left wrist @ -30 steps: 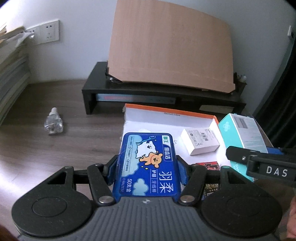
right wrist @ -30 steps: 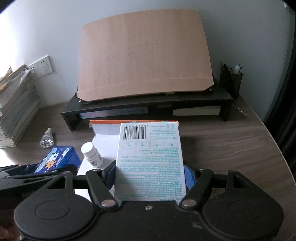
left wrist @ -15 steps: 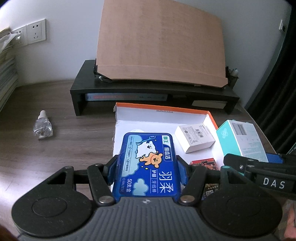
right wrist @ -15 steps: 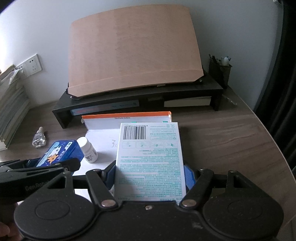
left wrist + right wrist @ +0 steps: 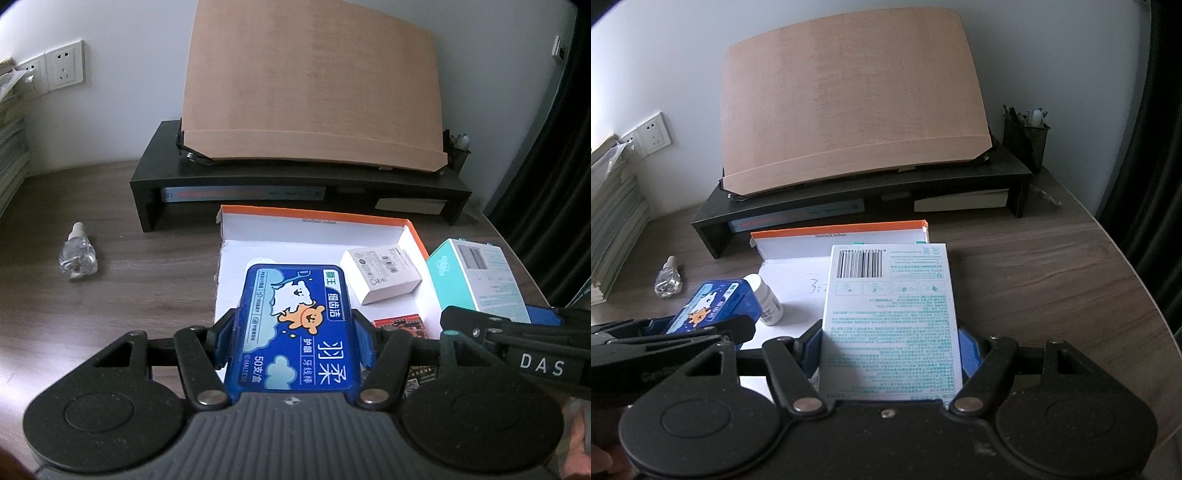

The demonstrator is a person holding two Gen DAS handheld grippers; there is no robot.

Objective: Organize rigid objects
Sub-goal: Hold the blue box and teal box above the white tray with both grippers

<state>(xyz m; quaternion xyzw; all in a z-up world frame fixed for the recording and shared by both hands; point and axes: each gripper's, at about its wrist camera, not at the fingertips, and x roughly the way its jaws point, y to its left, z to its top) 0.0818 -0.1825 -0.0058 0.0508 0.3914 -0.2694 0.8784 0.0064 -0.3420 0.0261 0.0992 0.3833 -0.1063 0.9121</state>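
My left gripper (image 5: 295, 334) is shut on a blue dental-floss box (image 5: 295, 321) with a cartoon bear, held over the near left part of the open white tray with orange rim (image 5: 314, 214). My right gripper (image 5: 892, 343) is shut on a white and teal carton (image 5: 890, 314) with a barcode, held above the tray's right side; the carton also shows in the left wrist view (image 5: 476, 277). In the tray lie a small white box (image 5: 380, 269), a red packet (image 5: 400, 323) and a white pill bottle (image 5: 764, 299).
A black monitor riser (image 5: 295, 181) with a leaning tan board (image 5: 314, 88) stands behind the tray. A small clear bottle (image 5: 77, 253) lies on the wooden desk at left. A pen holder (image 5: 1025, 138) stands at right. Stacked books (image 5: 613, 229) are at far left.
Both grippers have shifted slightly with their boxes, and the views have swung a little; the tray sits more centred. Both grips are unchanged.
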